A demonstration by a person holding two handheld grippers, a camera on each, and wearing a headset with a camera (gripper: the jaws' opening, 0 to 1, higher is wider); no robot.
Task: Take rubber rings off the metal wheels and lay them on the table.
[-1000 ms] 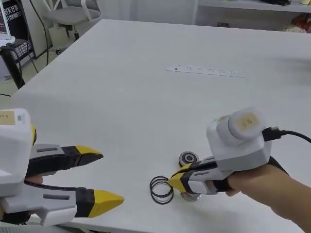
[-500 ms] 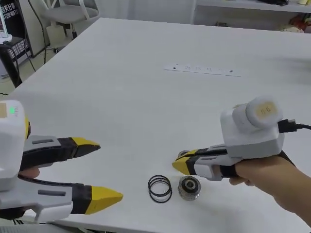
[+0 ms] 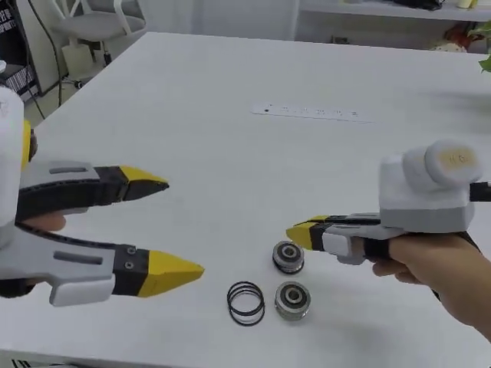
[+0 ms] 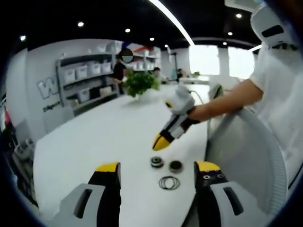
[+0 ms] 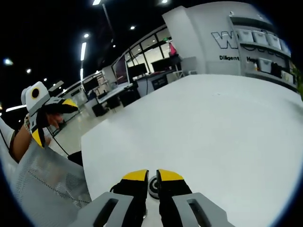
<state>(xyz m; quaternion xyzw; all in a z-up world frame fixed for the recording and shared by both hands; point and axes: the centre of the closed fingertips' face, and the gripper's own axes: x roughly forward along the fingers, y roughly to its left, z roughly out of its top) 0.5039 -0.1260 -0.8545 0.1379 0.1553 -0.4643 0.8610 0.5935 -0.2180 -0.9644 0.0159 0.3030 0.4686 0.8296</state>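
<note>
Both wheels lie uncovered now that the right gripper has pulled back off the near wheel. Its tip hangs just beside the far wheel, jaws almost together on nothing. Black rings lie overlapped on the table, just left of the near wheel. Well apart to the left, the left gripper is spread wide and empty. A power strip lies farther back.

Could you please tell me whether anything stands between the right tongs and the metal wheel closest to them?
Nothing visible does. The right tongs point at the farther wheel across bare table. The second wheel and the loose rubber rings lie nearer the table edge, off that line.
</note>
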